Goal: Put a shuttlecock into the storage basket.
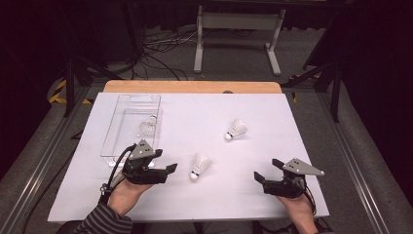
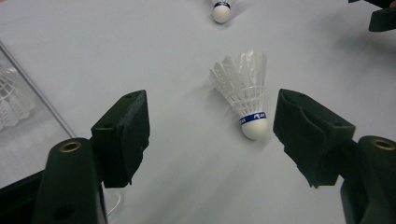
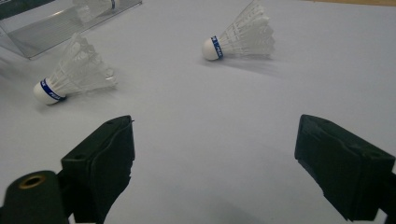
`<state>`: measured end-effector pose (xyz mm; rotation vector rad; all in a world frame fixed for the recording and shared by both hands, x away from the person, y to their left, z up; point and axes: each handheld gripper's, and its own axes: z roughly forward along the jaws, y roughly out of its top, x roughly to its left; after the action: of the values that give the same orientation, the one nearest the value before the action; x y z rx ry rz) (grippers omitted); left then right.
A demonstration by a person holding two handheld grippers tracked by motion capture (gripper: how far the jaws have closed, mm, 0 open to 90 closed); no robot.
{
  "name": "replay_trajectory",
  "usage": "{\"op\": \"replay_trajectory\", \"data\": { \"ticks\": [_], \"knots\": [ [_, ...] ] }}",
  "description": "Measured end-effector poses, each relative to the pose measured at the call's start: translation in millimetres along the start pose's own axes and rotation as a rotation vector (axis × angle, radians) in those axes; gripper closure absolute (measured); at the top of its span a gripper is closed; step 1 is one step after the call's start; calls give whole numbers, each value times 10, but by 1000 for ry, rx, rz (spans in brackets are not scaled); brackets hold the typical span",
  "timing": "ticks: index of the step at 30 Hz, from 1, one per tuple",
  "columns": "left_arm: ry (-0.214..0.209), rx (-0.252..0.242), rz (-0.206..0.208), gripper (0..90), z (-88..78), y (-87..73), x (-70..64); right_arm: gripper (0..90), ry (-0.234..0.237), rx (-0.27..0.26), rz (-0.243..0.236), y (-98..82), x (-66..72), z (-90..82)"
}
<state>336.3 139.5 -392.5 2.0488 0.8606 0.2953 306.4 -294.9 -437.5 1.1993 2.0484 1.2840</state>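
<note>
A white sheet covers the table [image 1: 243,195], with a strip of bare wood at its far edge and a dark floor with cables beyond. The left gripper [image 1: 171,168] hangs low over the near left part of the sheet, its jaws standing wide apart with nothing between the pads. Just ahead of its tips lies the near shuttlecock [image 1: 199,166] on its side, cork end toward the person; in the left gripper view it [image 2: 243,95] sits ahead of the gap, nearer the right-hand jaw and touching neither. Beyond the left gripper, on its far side, stands a clear plastic tray [image 1: 113,131] with another shuttlecock in the tray [image 1: 147,126] lying inside. The right gripper [image 1: 259,176] rests at the near right, jaws likewise spread wide and empty. Ahead of it and well apart lies the far shuttlecock [image 1: 236,129], seen in the right gripper view [image 3: 240,35] with its cork pointing left; the near one shows there off to the left.
</note>
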Motion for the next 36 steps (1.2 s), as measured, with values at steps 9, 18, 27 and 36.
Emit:
{"op": "replay_trajectory", "data": {
  "ticks": [9, 18, 27, 36],
  "knots": [
    [-25, 41, -11, 286, 92, 101, -53, 128, -3, 0, -4, 0, 0, -2],
    [-38, 102, 23, 288, 259, 214, -151, 127, -4, -3, 2, -2, -11, -6],
    [-39, 138, 46, 291, 313, 352, -217, 128, -2, -6, -1, -2, -7, -16],
    [-50, 220, 44, 302, 483, 429, -261, 128, -5, -10, -1, -1, -14, -22]
  ]
}}
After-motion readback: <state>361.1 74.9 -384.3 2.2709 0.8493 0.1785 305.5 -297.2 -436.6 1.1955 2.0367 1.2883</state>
